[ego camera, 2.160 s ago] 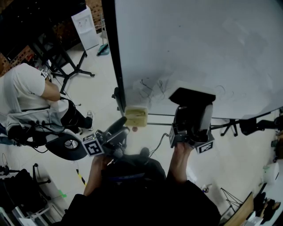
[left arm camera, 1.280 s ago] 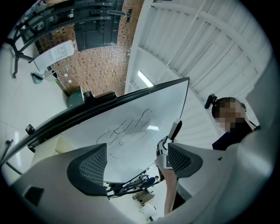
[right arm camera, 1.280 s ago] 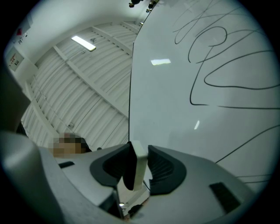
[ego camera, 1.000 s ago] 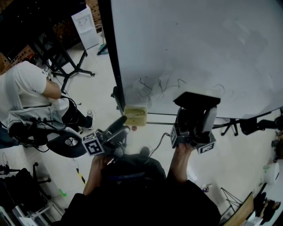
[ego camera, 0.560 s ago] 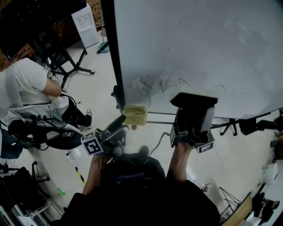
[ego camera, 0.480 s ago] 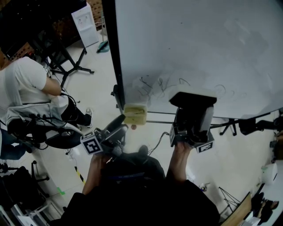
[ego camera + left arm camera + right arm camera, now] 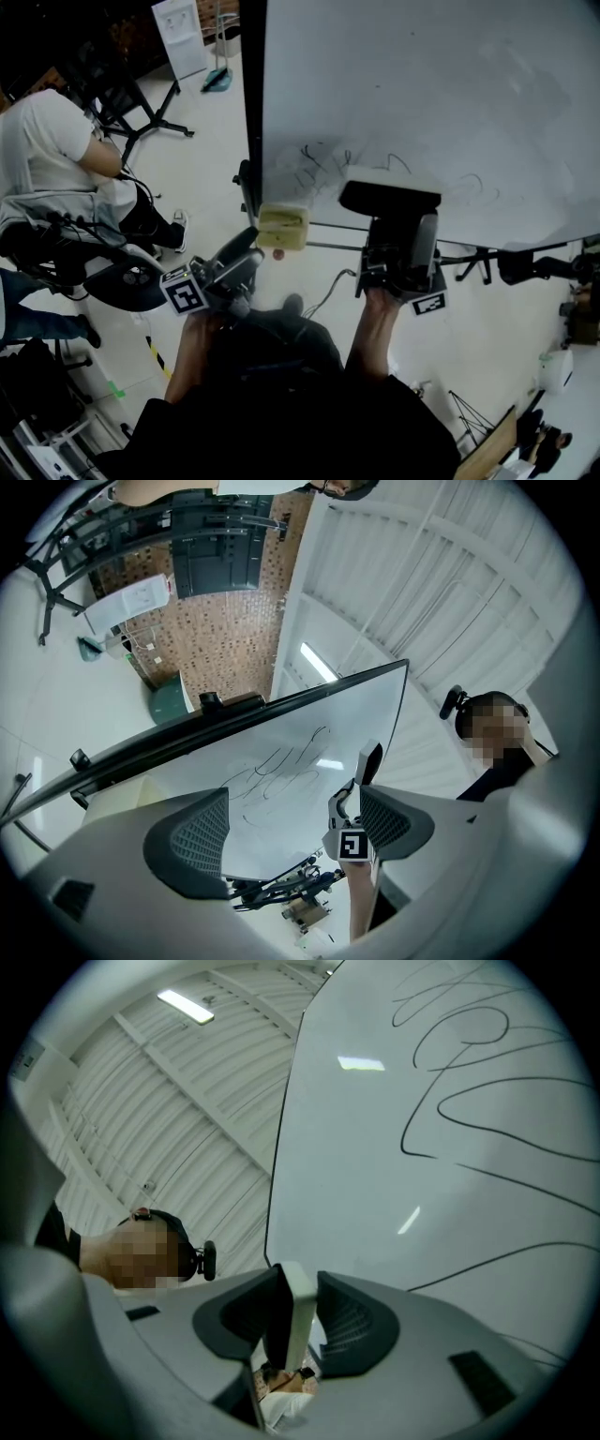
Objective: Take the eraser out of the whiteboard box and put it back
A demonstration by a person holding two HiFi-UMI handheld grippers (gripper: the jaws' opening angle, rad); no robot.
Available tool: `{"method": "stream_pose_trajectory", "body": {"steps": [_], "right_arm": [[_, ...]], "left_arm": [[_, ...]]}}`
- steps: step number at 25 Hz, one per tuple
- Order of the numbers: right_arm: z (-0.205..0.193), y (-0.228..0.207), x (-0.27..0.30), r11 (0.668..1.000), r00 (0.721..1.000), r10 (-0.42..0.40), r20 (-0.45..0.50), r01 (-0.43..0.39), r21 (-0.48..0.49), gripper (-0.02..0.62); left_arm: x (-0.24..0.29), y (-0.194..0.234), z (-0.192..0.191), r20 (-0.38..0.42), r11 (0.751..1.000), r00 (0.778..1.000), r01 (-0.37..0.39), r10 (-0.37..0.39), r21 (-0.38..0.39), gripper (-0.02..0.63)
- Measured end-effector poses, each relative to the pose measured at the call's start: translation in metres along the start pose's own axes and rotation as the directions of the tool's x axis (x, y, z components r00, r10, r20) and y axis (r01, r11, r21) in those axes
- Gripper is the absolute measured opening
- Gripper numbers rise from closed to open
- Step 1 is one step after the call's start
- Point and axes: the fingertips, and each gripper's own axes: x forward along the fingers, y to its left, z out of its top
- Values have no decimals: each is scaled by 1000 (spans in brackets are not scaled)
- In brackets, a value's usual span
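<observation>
The whiteboard point(image 7: 422, 84) stands upright ahead, with black scribbles point(image 7: 319, 169) near its lower left corner. A small yellowish box point(image 7: 282, 228) hangs at that corner. My right gripper point(image 7: 392, 210) is shut on the eraser point(image 7: 389, 192), a black block with a white face, held against the board just right of the box. In the right gripper view the eraser point(image 7: 298, 1299) is clamped edge-on between the jaws, and the board's pen lines point(image 7: 469, 1063) fill the frame. My left gripper point(image 7: 246, 253) hangs open and empty below the box; its jaws stand wide apart in the left gripper view.
A seated person in a white shirt point(image 7: 47, 150) is at the left, with a round stool point(image 7: 131, 286) and a black tripod stand point(image 7: 141, 103) nearby. The board's black frame edge point(image 7: 251, 112) and stand feet point(image 7: 487, 262) reach onto the pale floor. A cable point(image 7: 328, 291) trails below.
The right gripper has carried the eraser a little to the left along the board, closer to the box. The left gripper has stayed in place below the box.
</observation>
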Motion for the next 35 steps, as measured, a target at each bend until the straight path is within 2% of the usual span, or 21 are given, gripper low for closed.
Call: {"method": "stream_pose_trajectory", "body": {"steps": [5,12,26,31,35], "right_arm": [[-18,-6,0,998,995,-37,-97,31,-62,153],[-39,-20,-7,994,980,-82,-183,67,-86,153],[-80,-37,-25,985,925,-140,-354,93,-146,153],[-94,-43,-31,976,896,-166,-413,91,-196,153],[-101,-49,-38,975,884,-178,-431,101,-196,153]], "left_arm": [[-2,1,2,10,1000,1000,-2,2,-11,428],[-6,3,3,15,1000,1000,-13,13,-14,428],[-8,6,2,16,1000,1000,-21,21,-14,428],[-6,3,5,2,999,1000,-27,27,29,428],[-7,6,1,2,1000,1000,-25,25,0,428]]}}
